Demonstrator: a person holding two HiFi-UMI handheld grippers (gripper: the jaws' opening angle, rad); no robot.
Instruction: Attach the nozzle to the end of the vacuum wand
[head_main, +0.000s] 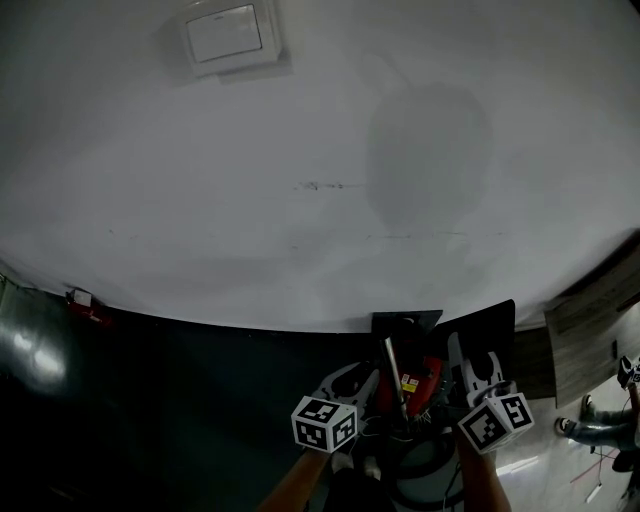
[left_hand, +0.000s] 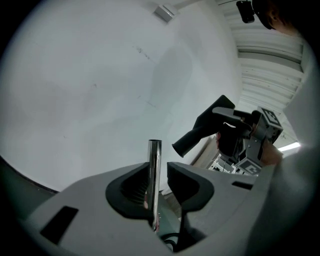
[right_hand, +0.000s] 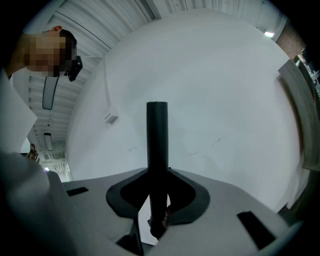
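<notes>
Chrome wand (left_hand: 154, 170) upright between left gripper's (left_hand: 161, 184) parted jaws, unpinched; black nozzle (left_hand: 197, 134) clamped in right gripper (right_hand: 157, 195), centre-right of frame, slanting down-left toward wand tip.

A chrome vacuum wand (left_hand: 154, 170) stands upright between the parted jaws of the left gripper (left_hand: 160, 186), a gap showing on one side. Beyond, the right gripper (left_hand: 231, 136) holds a black nozzle (left_hand: 199, 133) before a white wall (left_hand: 95, 85).

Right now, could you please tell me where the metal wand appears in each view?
Head view: wand low, right of centre.
Left gripper view: low centre, upright between the left tongs.
Right gripper view: not in it.
Shared landmark: the wall plate, in all three.
</notes>
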